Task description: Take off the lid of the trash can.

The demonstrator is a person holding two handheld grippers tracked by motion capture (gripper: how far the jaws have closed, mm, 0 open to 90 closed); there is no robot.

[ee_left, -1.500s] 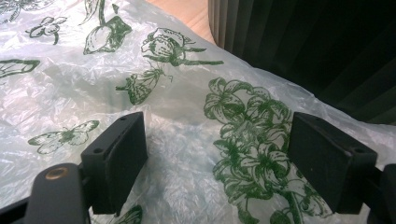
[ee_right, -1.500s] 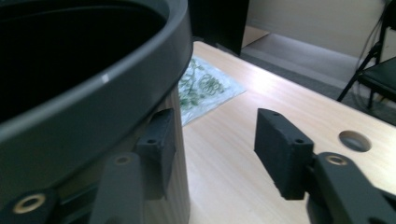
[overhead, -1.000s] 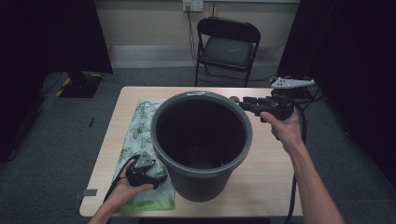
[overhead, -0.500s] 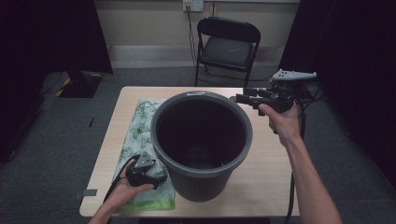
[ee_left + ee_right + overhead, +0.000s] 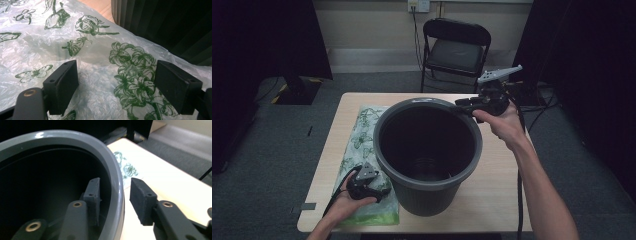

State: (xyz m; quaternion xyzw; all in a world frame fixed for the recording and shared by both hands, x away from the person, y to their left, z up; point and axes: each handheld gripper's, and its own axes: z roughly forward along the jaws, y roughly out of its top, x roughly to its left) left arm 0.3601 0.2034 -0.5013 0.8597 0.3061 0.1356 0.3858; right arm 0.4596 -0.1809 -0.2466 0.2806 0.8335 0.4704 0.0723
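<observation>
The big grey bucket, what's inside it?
The bucket looks empty: dark ribbed walls and a bare bottom. One jaw of the right gripper reaches inside its rim. The near inner wall is hidden.

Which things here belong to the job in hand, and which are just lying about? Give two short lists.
In the job:
- grey bin, its rim between the right gripper jaws
- flower-printed plastic bag, flat on the table under the open left gripper

Lying about:
- black folding chair behind the table
- wall socket with cable
</observation>
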